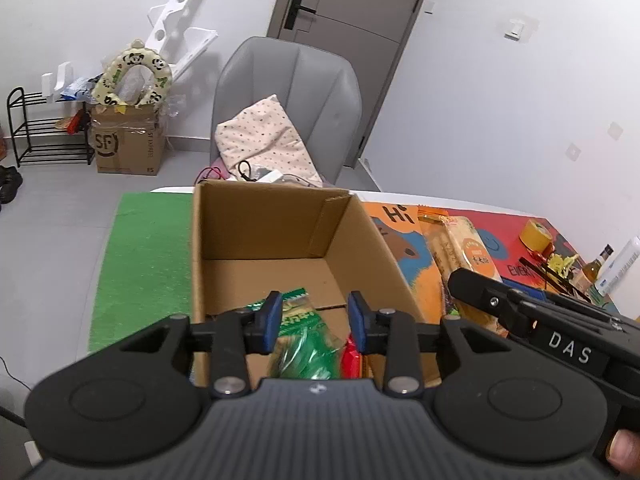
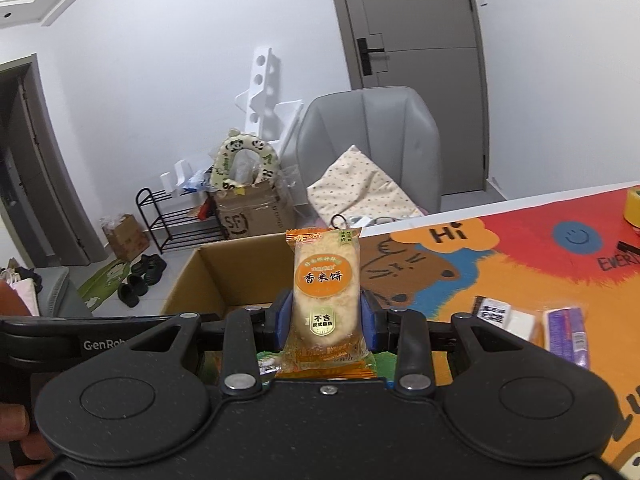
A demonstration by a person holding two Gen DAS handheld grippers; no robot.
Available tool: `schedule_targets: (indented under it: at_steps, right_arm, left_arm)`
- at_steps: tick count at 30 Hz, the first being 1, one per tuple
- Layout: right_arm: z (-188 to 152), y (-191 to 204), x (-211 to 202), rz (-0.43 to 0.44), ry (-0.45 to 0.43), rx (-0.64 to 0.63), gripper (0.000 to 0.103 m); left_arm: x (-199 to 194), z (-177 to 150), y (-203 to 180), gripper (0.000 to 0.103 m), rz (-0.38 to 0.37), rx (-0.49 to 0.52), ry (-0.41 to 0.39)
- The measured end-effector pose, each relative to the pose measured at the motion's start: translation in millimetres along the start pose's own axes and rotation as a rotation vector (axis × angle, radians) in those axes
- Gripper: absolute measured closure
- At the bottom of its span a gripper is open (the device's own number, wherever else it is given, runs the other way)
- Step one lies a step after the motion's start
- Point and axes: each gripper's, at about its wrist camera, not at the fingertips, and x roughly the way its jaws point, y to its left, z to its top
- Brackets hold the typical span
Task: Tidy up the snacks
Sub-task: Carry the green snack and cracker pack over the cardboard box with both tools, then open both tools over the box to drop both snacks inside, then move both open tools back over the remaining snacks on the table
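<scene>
Right gripper (image 2: 325, 318): blue pads are clamped on an orange rice-cake packet (image 2: 325, 300), held upright between them. Left gripper (image 1: 315, 322): jaws are parted, nothing pressed between the pads; a green snack bag (image 1: 306, 350) and a red packet (image 1: 351, 356) are seen below them, lying inside the cardboard box (image 1: 276, 222). Beyond the right fingers the same box is seen; to their right, a purple packet (image 2: 568, 334) lies on the colourful mat (image 2: 520, 256).
</scene>
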Motion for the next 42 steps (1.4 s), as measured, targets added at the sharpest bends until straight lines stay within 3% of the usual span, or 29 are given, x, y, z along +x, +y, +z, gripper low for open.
schedule_targets:
  at_steps: [5, 9, 13, 16, 26, 31, 37, 42]
  right_arm:
    - [4.4, 8.7, 5.9, 0.023, 0.003, -0.004, 0.07]
    - [7.5, 13.6, 11.6, 0.07, 0.015, 0.014, 0.069]
    - [7.1, 18.2, 12.8, 0.066, 0.016, 0.009, 0.052]
    - [4.9, 16.1, 9.0, 0.058, 0.016, 0.018, 0.05]
    - [-6.8, -14.2, -14.0, -0.004, 0.009, 0.064, 0.047]
    - [-15.2, -33.6, -26.1, -0.031, -0.004, 0.074, 0.031]
    - [-22.4, -64.1, -36.6, -0.05, -0.019, 0.122, 0.025]
    - [-26.6, -86.2, -53.1, -0.117, -0.034, 0.123, 0.022]
  left_arm:
    - [-7.3, 3.2, 10.6, 0.06, 0.017, -0.019, -0.014]
    - [-10.8, 4.9, 14.6, 0.047, 0.035, -0.018, -0.021]
    - [-12.6, 5.2, 19.5, 0.032, 0.043, -0.024, -0.03]
    - [-12.3, 4.9, 22.3, 0.023, 0.047, -0.026, -0.033]
    - [-8.9, -3.5, 1.7, 0.011, 0.025, 0.007, -0.02]
    - [-4.9, -11.8, -14.1, 0.007, 0.026, 0.021, 0.004]
    - [0.8, -17.5, -40.9, 0.006, 0.015, 0.066, 0.012]
    - [2.3, -19.9, -59.6, 0.006, -0.014, 0.09, -0.007]
